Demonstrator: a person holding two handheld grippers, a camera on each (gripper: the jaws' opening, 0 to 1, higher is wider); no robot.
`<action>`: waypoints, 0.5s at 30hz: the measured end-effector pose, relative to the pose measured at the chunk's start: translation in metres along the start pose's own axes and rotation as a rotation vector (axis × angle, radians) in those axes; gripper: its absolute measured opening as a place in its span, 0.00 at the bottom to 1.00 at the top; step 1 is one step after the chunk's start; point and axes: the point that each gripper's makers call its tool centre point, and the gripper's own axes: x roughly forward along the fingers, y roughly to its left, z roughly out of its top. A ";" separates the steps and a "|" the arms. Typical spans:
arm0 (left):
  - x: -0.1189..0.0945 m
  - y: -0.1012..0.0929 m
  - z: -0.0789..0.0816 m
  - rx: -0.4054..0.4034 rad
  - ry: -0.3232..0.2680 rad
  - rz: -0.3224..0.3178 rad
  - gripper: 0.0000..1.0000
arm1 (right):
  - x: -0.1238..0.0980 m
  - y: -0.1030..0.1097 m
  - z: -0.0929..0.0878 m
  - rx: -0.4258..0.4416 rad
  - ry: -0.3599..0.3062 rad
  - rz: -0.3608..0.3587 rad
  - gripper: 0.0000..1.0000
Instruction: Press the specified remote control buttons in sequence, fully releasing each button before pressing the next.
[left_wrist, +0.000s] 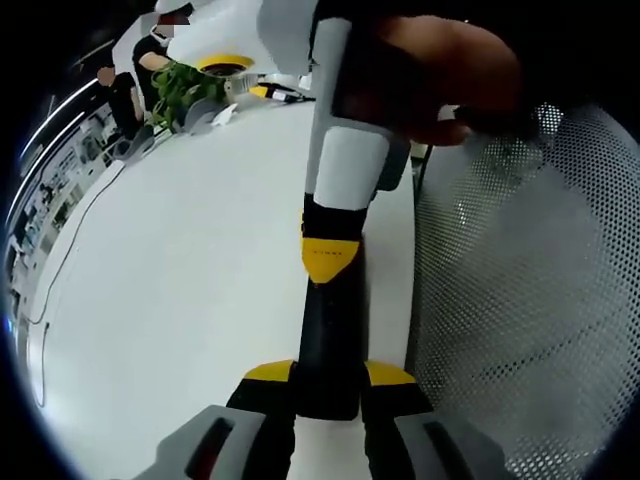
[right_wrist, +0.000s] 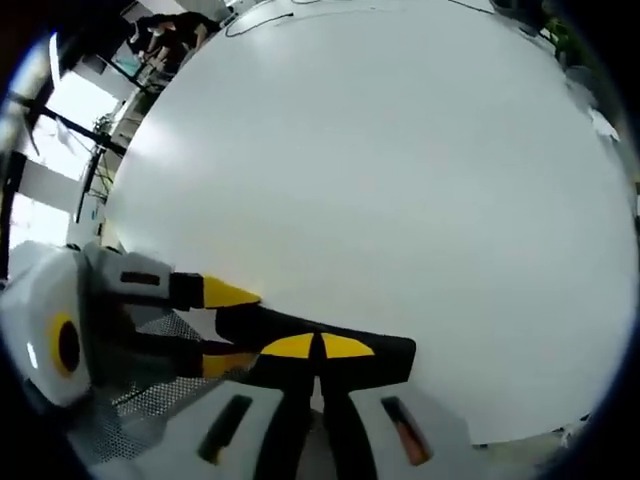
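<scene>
The left gripper (left_wrist: 330, 385) has its yellow-tipped jaws clamped on one end of the black remote (left_wrist: 328, 340), held over the white table (left_wrist: 180, 290) beside a mesh chair (left_wrist: 530, 300). The right gripper (right_wrist: 318, 350) has its jaws together, tips touching the remote's (right_wrist: 330, 352) top face. A hand (left_wrist: 440, 75) holds the right gripper's handle

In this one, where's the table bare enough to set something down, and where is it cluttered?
Bare: the wide white table between the cable at its edge and the remote. Crowded: the far end around the plant and yellow roll, and at the remote, where left tool and right tool meet.
</scene>
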 end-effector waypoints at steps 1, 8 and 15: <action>0.000 0.000 0.000 0.000 0.002 -0.002 0.24 | 0.001 0.000 0.000 0.003 0.005 -0.004 0.00; 0.000 0.000 0.000 0.002 -0.004 -0.001 0.24 | 0.000 0.000 -0.001 -0.013 -0.007 0.006 0.00; -0.001 -0.001 0.000 -0.004 -0.014 0.003 0.25 | 0.000 0.002 -0.002 -0.012 0.008 0.020 0.00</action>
